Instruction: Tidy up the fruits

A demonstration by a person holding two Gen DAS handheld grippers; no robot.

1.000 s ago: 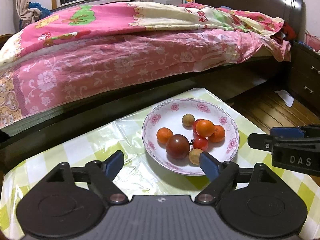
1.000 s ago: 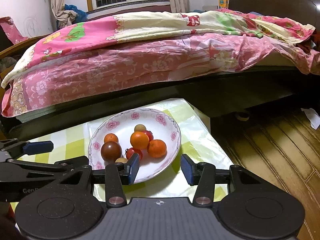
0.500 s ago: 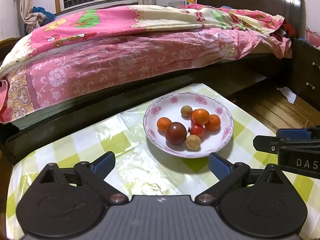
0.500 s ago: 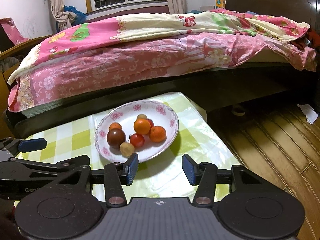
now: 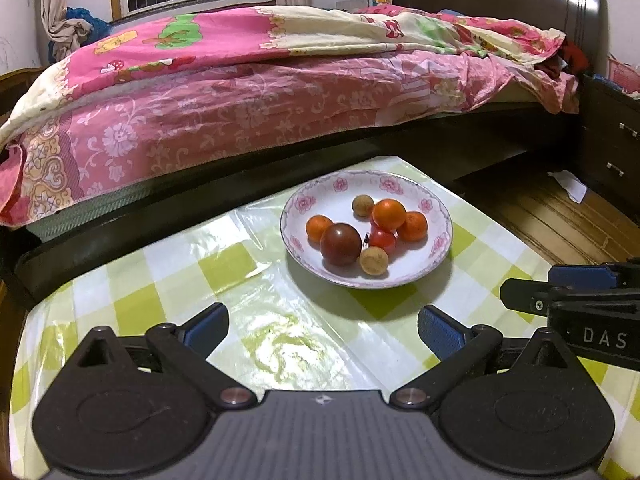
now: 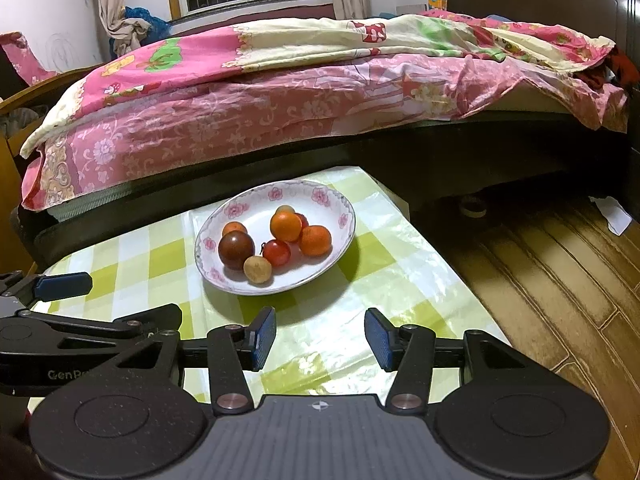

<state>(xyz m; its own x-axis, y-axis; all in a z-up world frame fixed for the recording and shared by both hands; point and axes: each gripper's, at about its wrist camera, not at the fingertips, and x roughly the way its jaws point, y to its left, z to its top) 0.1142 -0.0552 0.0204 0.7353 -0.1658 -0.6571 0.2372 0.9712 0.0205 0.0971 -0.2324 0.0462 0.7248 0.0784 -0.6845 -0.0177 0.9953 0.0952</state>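
Fruits all in floral plate, apparently none left on checked tablecloth (edges cropped); left gripper wide open, right gripper part-open, both empty.

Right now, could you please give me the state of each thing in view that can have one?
left gripper: open wide, nothing between the fingers, short of the plate.
right gripper: open, nothing between the fingers.
plate: upright on the checked tablecloth, holding fruit.
dark tomato: in the plate, whole.
red cherry tomato: in the plate, against its neighbours.
top orange: resting on other fruit.
bed quilt: rumpled.
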